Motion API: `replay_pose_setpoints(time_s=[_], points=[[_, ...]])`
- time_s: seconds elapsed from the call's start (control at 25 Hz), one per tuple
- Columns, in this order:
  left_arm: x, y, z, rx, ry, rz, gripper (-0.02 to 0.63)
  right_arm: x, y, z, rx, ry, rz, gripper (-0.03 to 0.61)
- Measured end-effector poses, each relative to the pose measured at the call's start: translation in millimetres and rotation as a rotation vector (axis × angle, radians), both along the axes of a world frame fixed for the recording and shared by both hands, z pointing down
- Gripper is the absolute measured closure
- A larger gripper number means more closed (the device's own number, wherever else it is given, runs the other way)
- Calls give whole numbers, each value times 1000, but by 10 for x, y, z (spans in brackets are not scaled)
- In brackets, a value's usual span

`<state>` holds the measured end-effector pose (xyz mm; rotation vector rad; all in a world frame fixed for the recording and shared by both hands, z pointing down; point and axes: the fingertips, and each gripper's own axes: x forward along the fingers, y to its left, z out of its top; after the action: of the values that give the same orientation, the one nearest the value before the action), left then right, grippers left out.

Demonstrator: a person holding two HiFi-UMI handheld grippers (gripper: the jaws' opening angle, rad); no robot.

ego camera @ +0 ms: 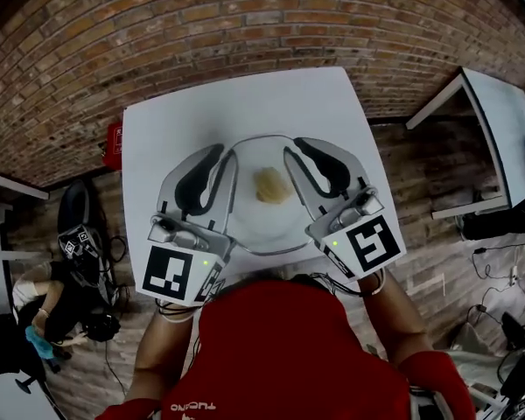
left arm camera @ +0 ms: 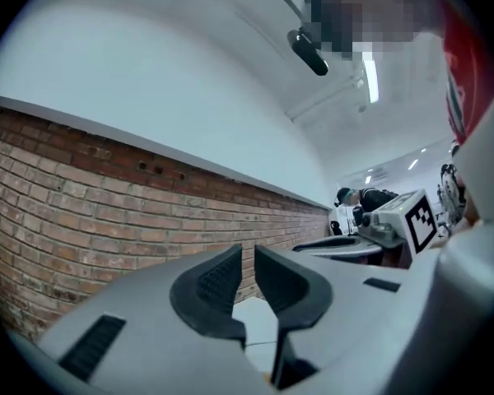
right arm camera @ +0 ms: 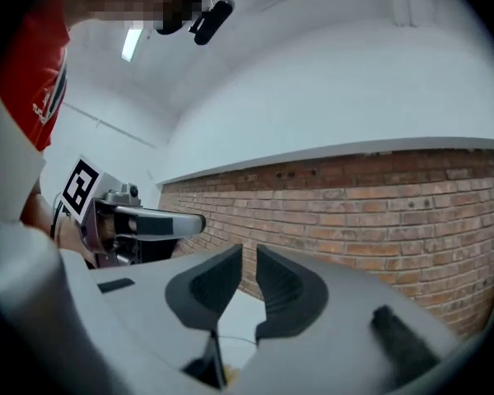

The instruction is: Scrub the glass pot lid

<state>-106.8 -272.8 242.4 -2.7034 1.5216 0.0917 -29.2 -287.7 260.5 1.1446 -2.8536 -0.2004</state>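
Observation:
A round glass pot lid (ego camera: 264,227) lies flat on the white table (ego camera: 171,125), with a pale yellow scrubbing pad (ego camera: 271,185) resting at its centre. In the head view my left gripper (ego camera: 217,156) hovers over the lid's left edge and my right gripper (ego camera: 297,150) over its right edge, both pointing toward the brick wall. In the left gripper view the jaws of the left gripper (left arm camera: 249,260) stand a narrow gap apart, with nothing between them. The right gripper (right arm camera: 249,257) looks the same in its own view. Neither gripper view shows the lid or the pad.
A brick wall (ego camera: 245,24) rises just beyond the table's far edge. A red object (ego camera: 114,143) sits by the table's left side. Another white table (ego camera: 507,121) stands at the right. A person (ego camera: 66,283) crouches on the floor at lower left, among cables.

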Motion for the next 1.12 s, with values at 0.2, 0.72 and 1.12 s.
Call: replay_pose_setpoints(time_s=[0.2, 0.72, 1.12], points=[[174, -22, -43, -7, -3, 25, 588, -25, 108, -149, 55, -25, -31, 538], [269, 85, 38, -45, 0, 52, 597, -197, 192, -72, 0, -42, -110, 550], [244, 99, 75, -59, -2, 50, 597, -229, 213, -54, -14, -40, -115, 549]])
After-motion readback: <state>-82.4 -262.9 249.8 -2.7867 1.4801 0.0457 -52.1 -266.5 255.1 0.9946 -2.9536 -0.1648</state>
